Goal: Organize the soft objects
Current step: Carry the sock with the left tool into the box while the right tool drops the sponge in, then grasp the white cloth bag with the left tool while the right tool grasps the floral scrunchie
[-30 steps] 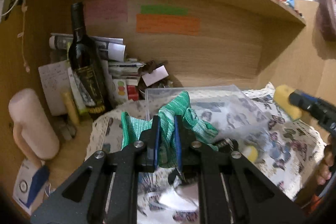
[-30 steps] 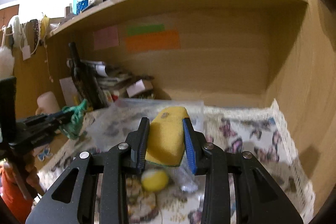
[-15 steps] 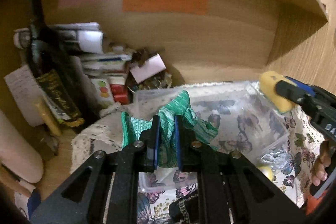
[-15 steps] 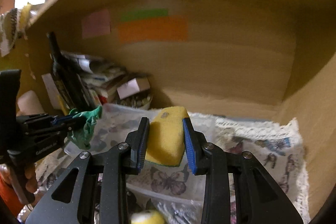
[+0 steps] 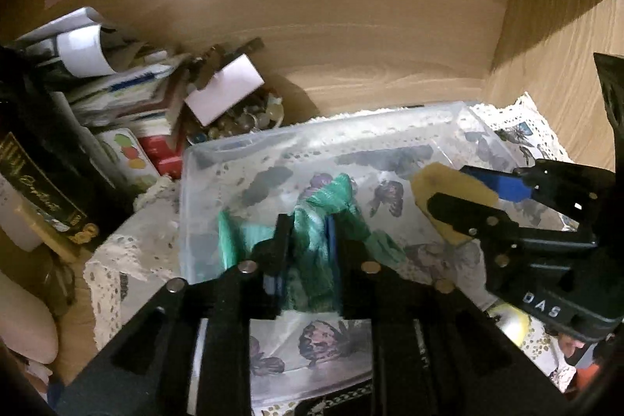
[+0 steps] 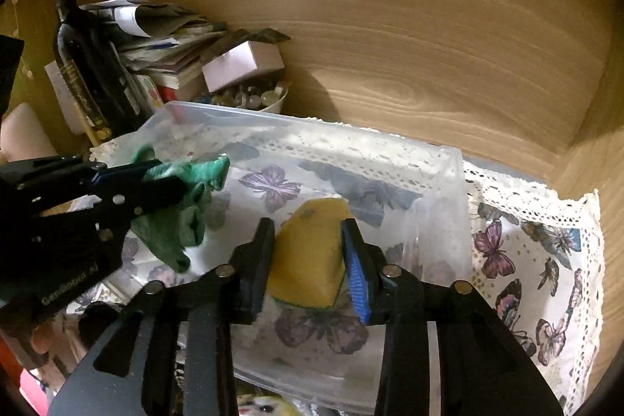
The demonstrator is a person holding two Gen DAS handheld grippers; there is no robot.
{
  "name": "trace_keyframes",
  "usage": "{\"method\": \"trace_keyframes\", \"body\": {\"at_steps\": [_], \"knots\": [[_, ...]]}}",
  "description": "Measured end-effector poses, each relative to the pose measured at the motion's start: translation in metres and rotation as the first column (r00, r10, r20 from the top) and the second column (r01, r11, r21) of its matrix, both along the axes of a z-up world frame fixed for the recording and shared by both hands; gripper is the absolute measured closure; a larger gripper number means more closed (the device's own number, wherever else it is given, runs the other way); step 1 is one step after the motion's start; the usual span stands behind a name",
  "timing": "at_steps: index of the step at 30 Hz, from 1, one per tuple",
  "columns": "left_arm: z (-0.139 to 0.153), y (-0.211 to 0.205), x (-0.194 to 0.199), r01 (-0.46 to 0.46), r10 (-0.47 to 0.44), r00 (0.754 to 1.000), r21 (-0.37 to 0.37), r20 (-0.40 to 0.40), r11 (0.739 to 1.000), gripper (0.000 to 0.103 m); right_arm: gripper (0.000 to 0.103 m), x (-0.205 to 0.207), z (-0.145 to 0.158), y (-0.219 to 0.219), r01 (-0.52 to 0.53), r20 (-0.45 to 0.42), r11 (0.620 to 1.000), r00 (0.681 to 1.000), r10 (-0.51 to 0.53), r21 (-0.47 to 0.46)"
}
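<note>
Left gripper [image 5: 308, 236] fingers, jaws just opening, still have the green mesh cloth [image 5: 312, 221] between them; right gripper [image 6: 308, 252] fingers pinch the yellow sponge [image 6: 308, 260]. Both hang over the clear plastic bin [image 6: 448, 158] just below the tips, prob. so each soft item drops inside.

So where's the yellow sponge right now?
The yellow sponge sits between the right gripper jaws, over the clear plastic bin, right of the green cloth at the left gripper.

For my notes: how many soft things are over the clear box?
2: green cloth in the left gripper, yellow sponge in the right gripper. Others may be hidden.
</note>
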State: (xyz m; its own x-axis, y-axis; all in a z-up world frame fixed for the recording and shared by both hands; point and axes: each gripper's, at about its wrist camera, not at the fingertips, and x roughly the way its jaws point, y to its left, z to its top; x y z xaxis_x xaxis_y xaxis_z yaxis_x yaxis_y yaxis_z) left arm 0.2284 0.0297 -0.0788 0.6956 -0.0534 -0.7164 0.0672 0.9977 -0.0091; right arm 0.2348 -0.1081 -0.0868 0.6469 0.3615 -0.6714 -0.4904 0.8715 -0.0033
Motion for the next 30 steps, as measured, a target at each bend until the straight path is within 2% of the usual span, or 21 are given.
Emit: {"method": "trace_keyframes", "body": {"at_steps": [3, 4, 5, 9, 11, 12, 14, 20, 25, 30], "knots": [[0.001, -0.004, -0.001, 0.011, -0.011, 1.0, 0.003, -0.006, 1.0, 0.06, 0.07, -0.006, 0.004, -0.002, -0.001, 0.016, 1.0, 1.0, 0.001, -0.003], [0.003, -0.005, -0.003, 0.011, -0.011, 1.0, 0.008, 0.0, 1.0, 0.043, 0.069, -0.007, 0.007, -0.001, 0.0, 0.026, 1.0, 1.0, 0.001, -0.005], [0.006, -0.005, -0.007, 0.005, -0.005, 1.0, 0.012, 0.014, 1.0, 0.031, 0.068, -0.011, 0.011, -0.002, 0.001, 0.044, 1.0, 0.999, -0.001, -0.003], [0.029, -0.008, -0.03, -0.027, 0.022, 0.992, 0.042, 0.126, 0.999, 0.018, 0.05, -0.032, 0.032, -0.012, 0.013, 0.121, 0.999, 0.993, -0.016, 0.03], [0.039, -0.008, -0.039, -0.031, 0.023, 0.987, 0.05, 0.158, 0.998, 0.004, 0.042, -0.043, 0.043, -0.017, 0.01, 0.154, 0.998, 0.988, -0.019, 0.058], [0.045, -0.008, -0.045, -0.035, 0.026, 0.984, 0.049, 0.177, 0.998, 0.002, 0.036, -0.048, 0.048, -0.019, 0.008, 0.167, 0.997, 0.986, -0.02, 0.073], [0.055, -0.007, -0.057, -0.05, 0.039, 0.977, 0.047, 0.211, 0.998, 0.001, 0.032, -0.063, 0.058, -0.026, 0.007, 0.204, 0.995, 0.979, -0.027, 0.098], [0.068, -0.009, -0.092, -0.072, 0.058, 0.963, 0.043, 0.262, 0.996, 0.0, 0.032, -0.104, 0.072, -0.038, -0.021, 0.285, 0.993, 0.959, -0.013, 0.116], [0.06, -0.012, -0.115, -0.054, 0.044, 0.967, 0.033, 0.25, 0.998, 0.0, 0.031, -0.125, 0.062, -0.039, -0.045, 0.302, 0.993, 0.953, 0.009, 0.114], [0.043, -0.014, -0.129, -0.029, 0.024, 0.979, 0.023, 0.203, 0.999, 0.0, 0.031, -0.137, 0.041, -0.041, -0.061, 0.258, 0.99, 0.966, 0.027, 0.124]]}}
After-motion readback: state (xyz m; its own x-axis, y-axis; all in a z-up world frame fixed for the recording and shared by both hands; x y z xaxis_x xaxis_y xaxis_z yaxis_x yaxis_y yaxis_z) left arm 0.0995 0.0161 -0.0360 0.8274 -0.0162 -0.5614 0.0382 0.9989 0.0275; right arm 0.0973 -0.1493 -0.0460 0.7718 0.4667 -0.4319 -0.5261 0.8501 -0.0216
